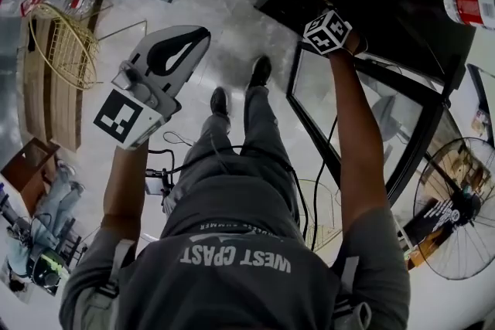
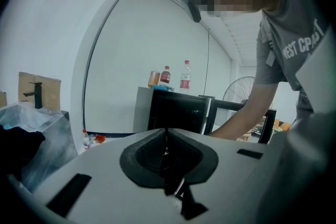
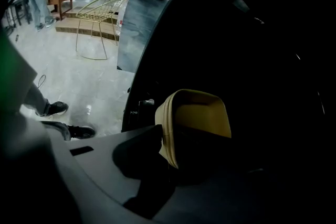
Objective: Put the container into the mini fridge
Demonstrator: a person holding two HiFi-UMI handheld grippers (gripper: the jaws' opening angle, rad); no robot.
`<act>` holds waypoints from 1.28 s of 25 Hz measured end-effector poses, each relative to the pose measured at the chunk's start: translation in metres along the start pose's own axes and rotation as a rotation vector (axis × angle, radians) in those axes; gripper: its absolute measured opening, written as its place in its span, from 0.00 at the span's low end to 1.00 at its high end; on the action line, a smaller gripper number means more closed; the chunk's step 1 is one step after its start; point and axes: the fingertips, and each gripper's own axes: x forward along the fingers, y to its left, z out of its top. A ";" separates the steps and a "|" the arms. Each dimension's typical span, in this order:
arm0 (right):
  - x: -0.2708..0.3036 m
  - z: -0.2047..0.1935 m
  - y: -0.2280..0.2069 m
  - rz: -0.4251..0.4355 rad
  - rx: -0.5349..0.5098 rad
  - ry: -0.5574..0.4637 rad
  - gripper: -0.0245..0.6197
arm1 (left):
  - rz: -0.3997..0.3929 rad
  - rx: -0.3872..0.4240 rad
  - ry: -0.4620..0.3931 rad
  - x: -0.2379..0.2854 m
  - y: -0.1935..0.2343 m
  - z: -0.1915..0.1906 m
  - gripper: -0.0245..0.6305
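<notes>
The tan container (image 3: 202, 115) lies on its side inside the dark mini fridge (image 1: 371, 19), whose glass door (image 1: 363, 112) hangs open toward the person. My right gripper (image 3: 168, 139) reaches into the fridge; its jaws stand slightly parted round the container's near wall. In the head view only its marker cube (image 1: 327, 31) shows at the fridge mouth. My left gripper (image 1: 179, 50) is held up at the person's left, away from the fridge, shut with nothing in it (image 2: 167, 152).
Bottles (image 1: 468, 5) stand on the fridge top. A floor fan (image 1: 460, 216) is right of the door. A yellow wire chair (image 1: 66, 46) and wooden steps lie to the left. The person's shoes (image 1: 259, 72) and a cable (image 1: 174, 139) are on the pale floor.
</notes>
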 end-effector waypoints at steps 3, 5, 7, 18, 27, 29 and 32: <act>0.001 -0.001 -0.004 -0.003 0.002 0.016 0.19 | 0.009 -0.003 -0.005 -0.005 0.001 0.001 0.08; 0.002 -0.002 -0.005 0.006 0.011 0.023 0.23 | 0.016 -0.002 0.013 -0.008 0.000 0.000 0.08; 0.001 -0.001 -0.005 0.024 0.017 0.027 0.28 | 0.020 0.012 0.037 -0.011 -0.002 -0.001 0.08; -0.062 0.012 0.001 0.051 0.066 -0.018 0.36 | 0.044 0.036 -0.015 -0.035 -0.001 0.025 0.08; -0.181 0.072 -0.009 -0.003 0.219 -0.237 0.11 | 0.052 0.104 -0.048 -0.069 -0.001 0.054 0.08; -0.217 0.087 -0.008 0.007 0.271 -0.304 0.11 | 0.054 0.116 -0.059 -0.076 -0.005 0.061 0.08; -0.269 0.107 -0.006 0.044 0.372 -0.406 0.10 | 0.054 0.134 -0.075 -0.085 -0.012 0.071 0.08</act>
